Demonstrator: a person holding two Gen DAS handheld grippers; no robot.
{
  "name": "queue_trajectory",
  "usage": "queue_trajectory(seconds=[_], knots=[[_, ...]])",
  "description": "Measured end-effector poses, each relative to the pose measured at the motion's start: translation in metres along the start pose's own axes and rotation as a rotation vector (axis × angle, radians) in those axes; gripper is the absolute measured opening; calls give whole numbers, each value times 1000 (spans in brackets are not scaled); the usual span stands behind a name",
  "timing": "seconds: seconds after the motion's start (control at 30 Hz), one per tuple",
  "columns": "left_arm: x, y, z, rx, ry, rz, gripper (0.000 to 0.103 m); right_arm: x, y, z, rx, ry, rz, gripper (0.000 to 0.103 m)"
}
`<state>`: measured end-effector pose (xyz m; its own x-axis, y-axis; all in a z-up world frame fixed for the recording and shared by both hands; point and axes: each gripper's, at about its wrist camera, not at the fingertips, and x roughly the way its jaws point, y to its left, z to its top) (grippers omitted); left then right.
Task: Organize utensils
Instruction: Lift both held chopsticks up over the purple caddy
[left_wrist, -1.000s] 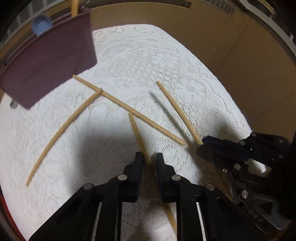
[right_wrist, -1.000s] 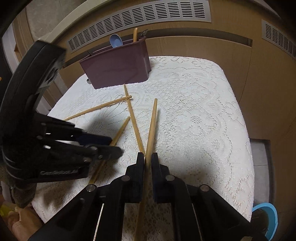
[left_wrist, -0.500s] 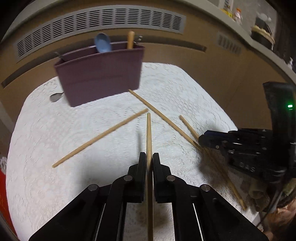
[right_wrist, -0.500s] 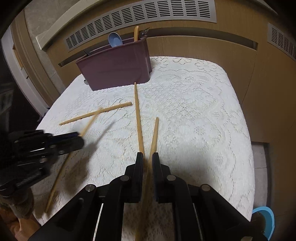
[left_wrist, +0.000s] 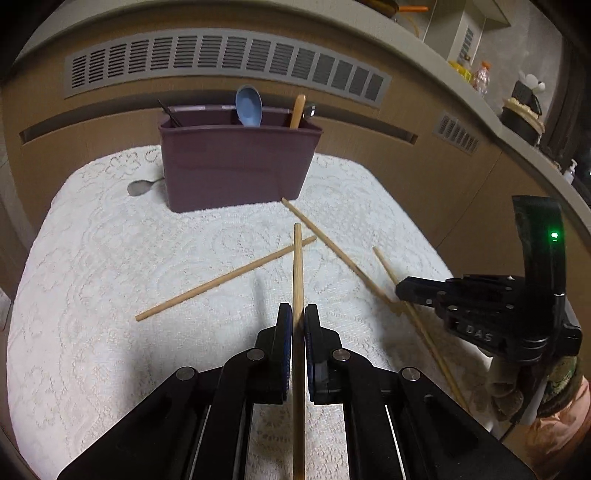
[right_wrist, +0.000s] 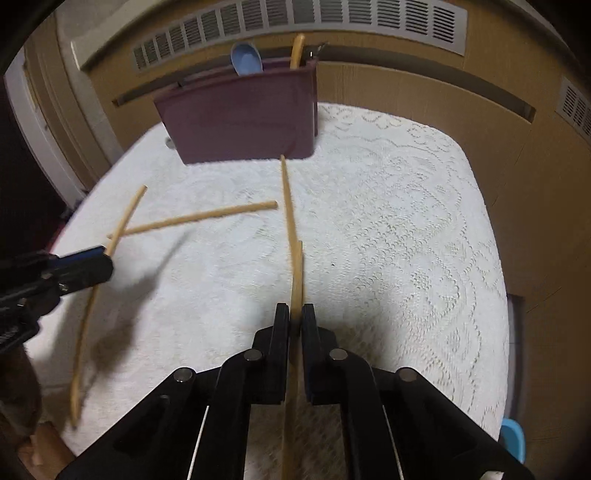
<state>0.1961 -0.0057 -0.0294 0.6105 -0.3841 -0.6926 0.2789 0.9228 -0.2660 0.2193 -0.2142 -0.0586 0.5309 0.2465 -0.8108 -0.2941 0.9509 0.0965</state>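
My left gripper (left_wrist: 298, 314) is shut on a wooden chopstick (left_wrist: 297, 266) that is raised off the cloth, its tip aimed at the purple utensil bin (left_wrist: 236, 166). My right gripper (right_wrist: 295, 314) has its jaws closing tight on a second chopstick (right_wrist: 297, 280) low over the cloth. Two more chopsticks lie loose, one slanting left (left_wrist: 221, 280) and one running out from the bin's right corner (left_wrist: 332, 247). In the right wrist view the left gripper (right_wrist: 105, 260) and its chopstick (right_wrist: 125, 218) show at the left edge. The right gripper (left_wrist: 400, 291) sits at the right of the left wrist view.
The bin holds a blue spoon (left_wrist: 249, 109) and a wooden handle (left_wrist: 297, 110). A metal spoon (left_wrist: 138, 187) lies on the white lace cloth (left_wrist: 92, 277) left of the bin. A wooden panel with vents rises behind. A blue object (right_wrist: 513, 439) sits on the floor.
My left gripper closed on a chopstick, lifted it off the cloth and swung round to face the bin. The right gripper kept its chopstick and stayed nearly in place.
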Motion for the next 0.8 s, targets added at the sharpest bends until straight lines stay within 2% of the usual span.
queue_trajectory(seconds=[0.27, 0.5, 0.63, 0.8], knots=[[-62, -1, 1, -7, -134, -28, 7, -78, 19, -2, 16, -170, 59, 7], [-98, -11, 16, 29, -231, -20, 7, -107, 41, 8, -20, -262, 91, 7], [-120, -14, 47, 43, -303, -27, 7, -129, 49, 29, -42, -348, 111, 7], [-157, -19, 123, 109, -449, -6, 7, -177, 58, 93, -102, -526, 87, 7]])
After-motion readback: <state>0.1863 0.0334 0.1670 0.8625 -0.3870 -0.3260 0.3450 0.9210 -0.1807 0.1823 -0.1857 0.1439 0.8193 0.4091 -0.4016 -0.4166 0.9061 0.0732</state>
